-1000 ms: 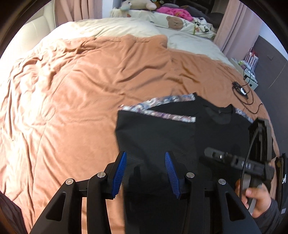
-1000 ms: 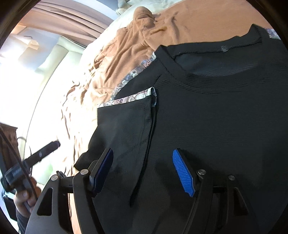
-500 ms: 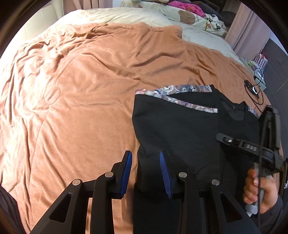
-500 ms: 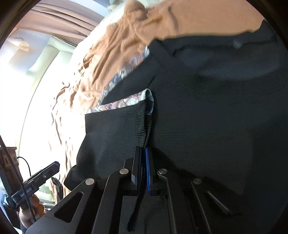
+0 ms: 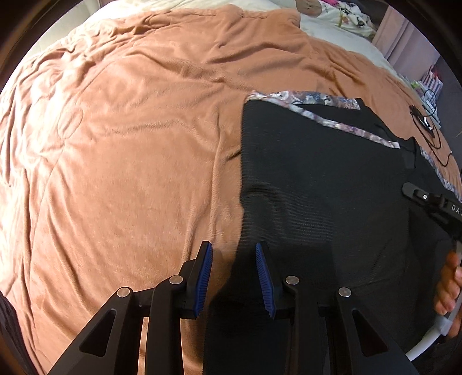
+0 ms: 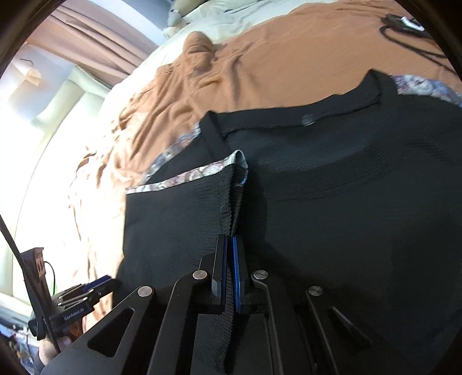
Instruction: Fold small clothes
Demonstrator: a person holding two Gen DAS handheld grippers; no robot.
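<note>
A small black top [image 5: 317, 184] with floral-print trim lies on a brown blanket [image 5: 130, 144], its left side folded inward. My left gripper [image 5: 234, 271] is open and empty, just above the top's lower left edge. My right gripper [image 6: 228, 259] is shut on the folded flap's edge and lifts it slightly off the black top [image 6: 361, 216]. The floral trim [image 6: 187, 178] runs along the flap's top. The right gripper's body also shows at the right edge of the left wrist view [image 5: 430, 202].
The brown blanket [image 6: 274, 66] covers a bed with cream bedding and soft toys [image 5: 332, 11] at the head. A black cable with a device [image 5: 424, 121] lies on the blanket right of the top. Pink curtains [image 6: 95, 49] hang beyond.
My right gripper has closed on the folded flap's edge and raised it. My left gripper has drawn back to the left, off the top to its lower left edge, and stays open.
</note>
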